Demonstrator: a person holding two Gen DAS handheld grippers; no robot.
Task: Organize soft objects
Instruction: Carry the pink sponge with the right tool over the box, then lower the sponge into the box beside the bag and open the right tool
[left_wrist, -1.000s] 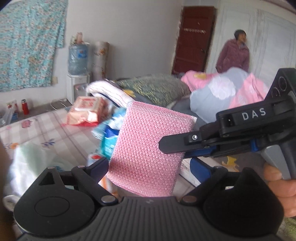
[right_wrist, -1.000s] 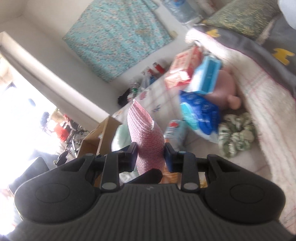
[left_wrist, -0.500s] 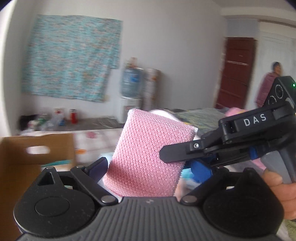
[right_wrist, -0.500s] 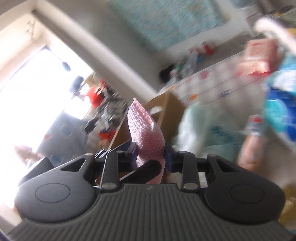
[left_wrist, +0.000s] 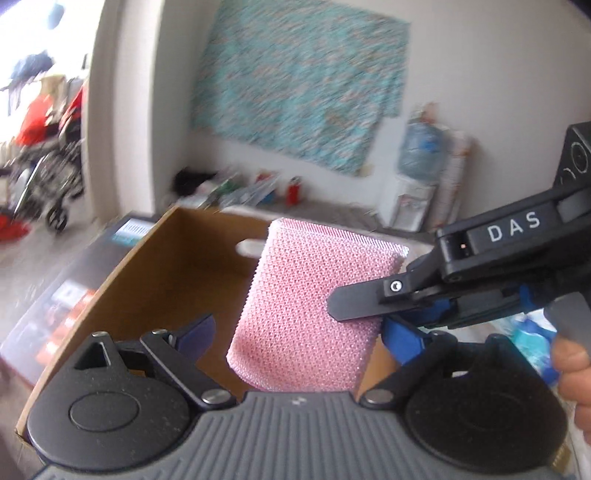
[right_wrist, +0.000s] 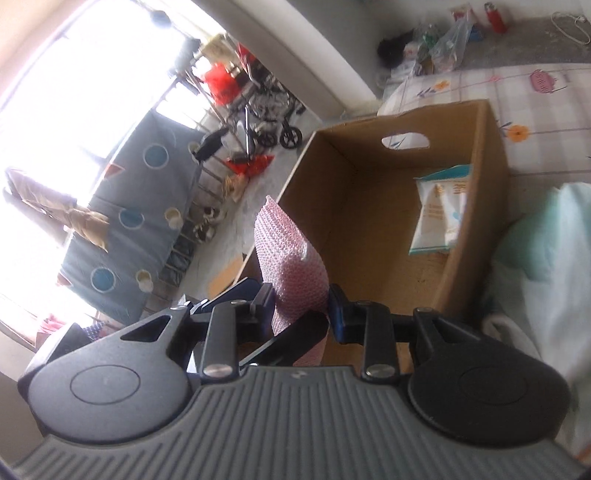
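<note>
A pink knitted sponge pad (left_wrist: 314, 299) hangs upright between both grippers, over an open cardboard box (left_wrist: 155, 280). My right gripper (right_wrist: 301, 302) is shut on the pad's edge (right_wrist: 291, 258); it shows in the left wrist view (left_wrist: 354, 306) coming in from the right. My left gripper (left_wrist: 295, 332) stands open around the pad's lower part, its blue pads apart from the fabric. The box (right_wrist: 491, 155) sits on the bed and holds a white wipes packet (right_wrist: 441, 210).
A checked bedsheet (right_wrist: 546, 110) lies past the box. A pale green bundle (right_wrist: 543, 240) lies right of the box. A wheelchair (right_wrist: 266, 110) and clutter stand on the floor by the window. A water dispenser (left_wrist: 421, 177) stands at the wall.
Both grippers have swung left with the pink pad, from over the pile of packets on the bed to over the open cardboard box. The grip on the pad is unchanged.
</note>
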